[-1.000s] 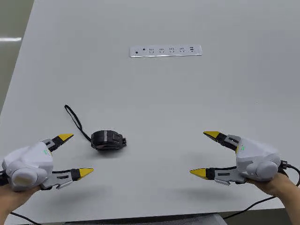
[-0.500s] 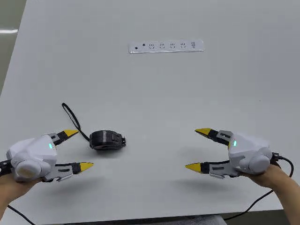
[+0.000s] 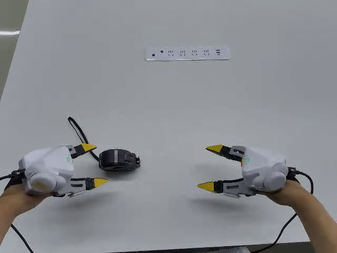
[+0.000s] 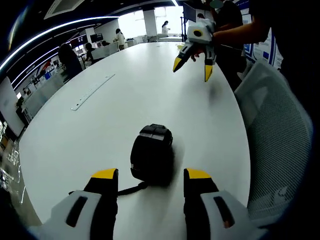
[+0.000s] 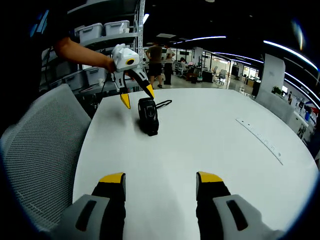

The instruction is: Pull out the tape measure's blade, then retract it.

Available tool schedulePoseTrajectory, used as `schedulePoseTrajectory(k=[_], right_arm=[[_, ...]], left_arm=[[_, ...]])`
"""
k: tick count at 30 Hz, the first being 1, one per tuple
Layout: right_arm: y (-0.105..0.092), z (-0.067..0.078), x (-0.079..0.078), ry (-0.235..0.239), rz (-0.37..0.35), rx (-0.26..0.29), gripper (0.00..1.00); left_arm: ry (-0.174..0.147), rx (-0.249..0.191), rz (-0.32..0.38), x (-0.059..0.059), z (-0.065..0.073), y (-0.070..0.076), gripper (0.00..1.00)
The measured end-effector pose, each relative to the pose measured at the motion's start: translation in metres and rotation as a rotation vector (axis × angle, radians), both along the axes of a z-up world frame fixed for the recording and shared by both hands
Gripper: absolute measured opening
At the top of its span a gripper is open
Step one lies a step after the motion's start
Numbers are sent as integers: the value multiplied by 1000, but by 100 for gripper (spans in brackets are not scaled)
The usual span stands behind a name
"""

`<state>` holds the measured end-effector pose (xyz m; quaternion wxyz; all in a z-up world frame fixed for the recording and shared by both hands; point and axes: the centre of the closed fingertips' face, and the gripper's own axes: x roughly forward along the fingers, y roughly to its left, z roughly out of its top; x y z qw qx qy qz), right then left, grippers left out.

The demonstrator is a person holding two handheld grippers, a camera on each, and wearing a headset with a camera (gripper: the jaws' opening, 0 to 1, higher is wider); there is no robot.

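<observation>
white tabletop (image 3: pixel 174 105) is stretching open between both tools, near edge at 6 o'clock | left hand-held gripper (image 3: pixel 97 164) is gaping wide, empty, tips just beside the tape measure (image 3: pixel 119 159) | right hand-held gripper (image 3: pixel 206 167) is gaping wide, empty, at its 3 o'clock | tape measure is lying black, cord (image 3: pixel 78 130) trailing toward 10 o'clock

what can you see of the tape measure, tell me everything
The tape measure is a small black case, plastic or rubber by the look, lying on the white table. No blade is drawn out; a small tab shows at the end facing away from the left gripper. A thin black strap trails from the other end, looping across the table. The left gripper's open jaws sit just short of the case, not touching it.
</observation>
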<state>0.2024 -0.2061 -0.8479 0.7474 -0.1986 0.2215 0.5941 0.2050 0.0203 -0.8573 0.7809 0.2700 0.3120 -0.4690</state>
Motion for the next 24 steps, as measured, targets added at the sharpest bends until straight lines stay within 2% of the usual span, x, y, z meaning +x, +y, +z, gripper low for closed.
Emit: schedulePoseTrajectory(k=[12, 24], right_arm=[[18, -2, 11, -10, 34, 4, 54], [39, -9, 19, -10, 85, 4, 51]], left_arm=[[31, 48, -69, 5, -13, -6, 44], [61, 73, -128, 6, -20, -13, 37]])
